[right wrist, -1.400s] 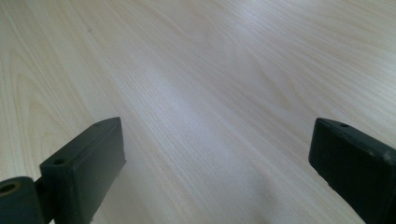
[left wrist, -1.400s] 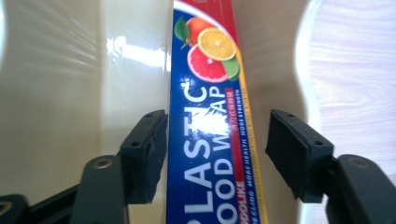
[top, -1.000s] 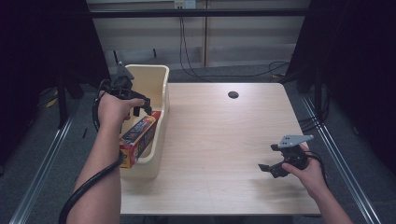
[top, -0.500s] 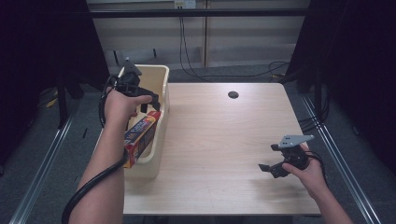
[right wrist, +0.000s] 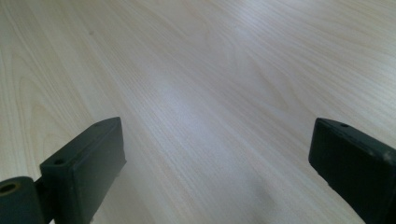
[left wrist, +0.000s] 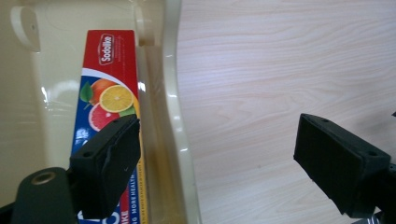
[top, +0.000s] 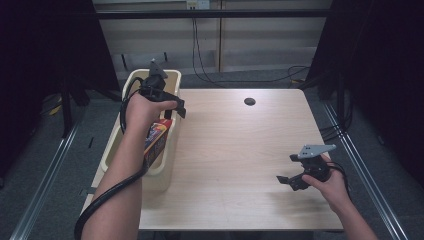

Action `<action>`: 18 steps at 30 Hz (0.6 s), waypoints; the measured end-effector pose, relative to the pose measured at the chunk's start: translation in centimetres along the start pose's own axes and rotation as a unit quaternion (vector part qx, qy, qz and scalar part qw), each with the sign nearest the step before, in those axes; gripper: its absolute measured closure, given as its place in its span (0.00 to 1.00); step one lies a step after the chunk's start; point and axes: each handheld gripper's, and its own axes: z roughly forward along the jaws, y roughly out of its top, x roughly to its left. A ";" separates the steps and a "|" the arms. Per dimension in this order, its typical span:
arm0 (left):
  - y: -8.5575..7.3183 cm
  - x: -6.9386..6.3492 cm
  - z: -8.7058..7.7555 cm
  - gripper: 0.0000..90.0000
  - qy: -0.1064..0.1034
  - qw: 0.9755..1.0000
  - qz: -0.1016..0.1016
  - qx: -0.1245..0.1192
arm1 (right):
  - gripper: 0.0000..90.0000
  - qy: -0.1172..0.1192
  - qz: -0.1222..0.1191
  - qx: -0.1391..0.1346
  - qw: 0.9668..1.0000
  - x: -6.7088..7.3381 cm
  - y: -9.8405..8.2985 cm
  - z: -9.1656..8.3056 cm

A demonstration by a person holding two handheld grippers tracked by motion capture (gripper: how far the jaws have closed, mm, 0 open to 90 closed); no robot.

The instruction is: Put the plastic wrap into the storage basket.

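Lying lengthwise in bin (top: 167,165): box (left wrist: 109,93).

The table (top: 240,150) is seen from above and in front, facing forward and down. The left gripper view is aimed steeply down, close over the bin (left wrist: 175,116) rim at nine o'clock; that rim and the tabletop beside it are shared with the high view. The right gripper view is held low, close to bare wood.
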 end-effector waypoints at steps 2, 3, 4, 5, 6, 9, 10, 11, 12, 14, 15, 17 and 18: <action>0.1 -0.4 0.0 0.16 -0.002 1.000 0.002 0.000 | 0.04 -0.001 0.001 -0.001 1.000 0.0 0.0 0.0; 0.1 -0.5 0.0 0.16 -0.002 1.000 0.006 -0.001 | 0.04 -0.001 0.001 -0.001 1.000 0.0 0.0 0.0; 0.1 -0.7 0.0 0.16 -0.004 1.000 0.009 -0.002 | 0.04 0.000 0.001 -0.001 1.000 0.0 0.0 0.0; 0.2 -0.9 0.1 0.16 -0.006 1.000 0.012 -0.002 | 0.04 0.000 0.002 0.000 1.000 0.0 0.0 0.0; 0.2 -1.1 0.2 0.16 -0.006 1.000 0.011 -0.005 | 0.04 -0.002 0.000 0.000 1.000 0.0 0.0 0.0; 0.2 -1.5 0.5 0.16 -0.012 1.000 0.023 -0.003 | 0.04 -0.001 0.000 0.001 1.000 0.0 0.1 0.0; 0.1 -1.8 0.9 0.16 -0.017 0.999 0.029 -0.003 | 0.04 -0.001 0.000 0.000 1.000 0.0 0.1 0.0; 0.1 -1.8 0.9 0.16 -0.017 0.999 0.029 -0.003 | 0.04 -0.001 0.000 0.000 1.000 0.0 0.1 0.0; 0.1 -2.0 1.1 0.16 -0.019 0.999 0.030 -0.001 | 0.04 0.000 0.000 -0.001 1.000 0.0 0.1 0.0; 0.1 -2.2 1.4 0.16 -0.020 0.999 0.034 0.000 | 0.04 -0.002 0.000 -0.001 1.000 0.0 0.1 0.0; 0.1 -2.3 1.6 0.16 -0.021 0.999 0.035 0.000 | 0.04 -0.002 -0.001 -0.001 1.000 0.0 0.1 0.0; 0.1 -2.5 1.8 0.16 -0.024 0.999 0.038 0.000 | 0.04 -0.003 0.000 -0.002 1.000 0.0 0.1 -0.1; 0.1 -2.7 1.9 0.16 -0.028 0.999 0.040 -0.001 | 0.04 -0.004 -0.001 -0.003 1.000 0.0 0.1 -0.1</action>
